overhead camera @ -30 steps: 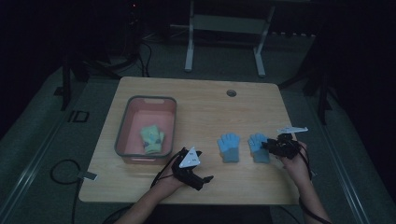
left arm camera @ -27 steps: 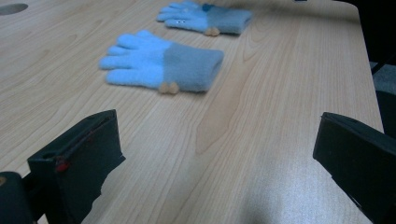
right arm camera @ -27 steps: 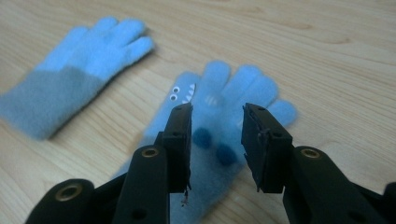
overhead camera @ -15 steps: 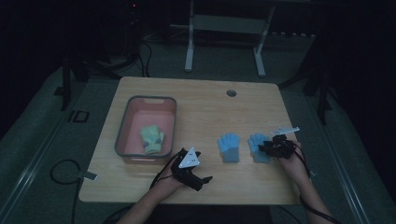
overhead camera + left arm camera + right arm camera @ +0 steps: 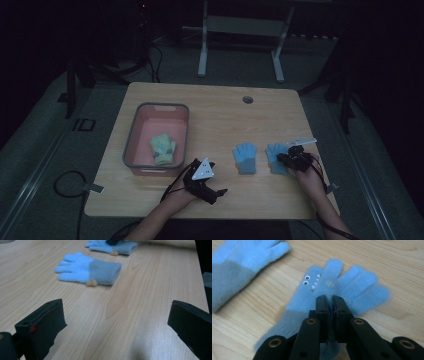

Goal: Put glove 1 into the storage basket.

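Two blue gloves with grey cuffs lie flat on the wooden table [image 5: 215, 120]. The right glove [image 5: 273, 155] [image 5: 357, 282] has googly eyes and white teeth on it. My right gripper [image 5: 281, 159] [image 5: 330, 298] is shut over its palm, with blue fabric pinched between the jaws. The left glove [image 5: 245, 157] [image 5: 87, 268] [image 5: 239, 257] lies free beside it. Near the front edge my left gripper [image 5: 216, 194] [image 5: 117, 322] rests open, jaws wide, pointing toward the gloves with bare wood between them.
A pink bin with a grey rim [image 5: 131, 145] stands at the table's left and holds a yellow-green glove [image 5: 162, 148]. A round cable hole [image 5: 247, 99] is at the back. The surroundings are dark, with a metal stand [image 5: 240, 30] behind the table.
My right gripper has shifted slightly left and down onto the right glove. The left gripper has stayed where it was.
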Motion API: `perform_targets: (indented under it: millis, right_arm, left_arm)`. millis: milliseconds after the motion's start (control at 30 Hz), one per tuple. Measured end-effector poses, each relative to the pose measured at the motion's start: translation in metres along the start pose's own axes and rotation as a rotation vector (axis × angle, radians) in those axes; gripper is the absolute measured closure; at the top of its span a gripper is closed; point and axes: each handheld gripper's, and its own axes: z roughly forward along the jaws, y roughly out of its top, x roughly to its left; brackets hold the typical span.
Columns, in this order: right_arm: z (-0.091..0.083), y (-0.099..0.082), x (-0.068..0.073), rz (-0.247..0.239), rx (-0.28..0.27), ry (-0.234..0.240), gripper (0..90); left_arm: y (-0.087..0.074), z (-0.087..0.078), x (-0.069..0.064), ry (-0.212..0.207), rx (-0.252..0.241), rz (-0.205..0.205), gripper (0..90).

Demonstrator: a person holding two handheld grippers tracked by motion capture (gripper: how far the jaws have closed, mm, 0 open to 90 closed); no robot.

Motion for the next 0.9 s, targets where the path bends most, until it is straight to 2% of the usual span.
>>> perform_targets:
  millis: [100,200,233,267,433,500,533,667,800,900]
  right_arm:
    - [-0.005,0.003,0.000,0.014,-0.012,-0.001,85.5]
    - [-0.019,0.012,0.002,0.012,-0.054,-0.002,85.6]
    - [-0.019,0.012,0.002,0.012,-0.054,-0.002,85.6]
    - [-0.029,0.020,0.003,0.008,-0.076,-0.011,85.6]
    - [-0.053,0.041,0.008,0.000,-0.136,0.014,85.6]
    - [-0.053,0.041,0.008,0.000,-0.136,0.014,85.6]
    - [-0.066,0.054,0.017,-0.026,-0.168,0.018,85.6]
    - [-0.077,0.067,0.030,-0.033,-0.204,0.060,85.6]
    - [-0.083,0.079,0.047,-0.060,-0.231,0.095,85.6]
    - [-0.080,0.084,0.062,-0.083,-0.233,0.122,85.5]
  left_arm:
    - [0.000,0.000,0.001,0.003,-0.003,-0.006,1.3]
    - [0.000,-0.001,0.002,0.004,-0.004,-0.006,1.3]
    - [0.000,-0.001,0.002,0.004,-0.004,-0.006,1.3]
    - [0.000,-0.001,0.001,0.005,-0.002,-0.002,1.2]
    - [0.000,-0.001,0.001,0.005,-0.005,-0.001,1.2]
    - [0.000,-0.001,0.001,0.006,-0.005,-0.001,1.3]
    - [0.000,-0.002,0.002,0.007,-0.007,0.000,1.3]
    - [0.001,-0.002,0.001,0.007,-0.006,-0.001,1.2]
    - [0.001,-0.002,0.001,0.013,-0.004,0.006,1.3]
    - [0.001,-0.002,0.001,0.015,-0.010,0.010,1.3]
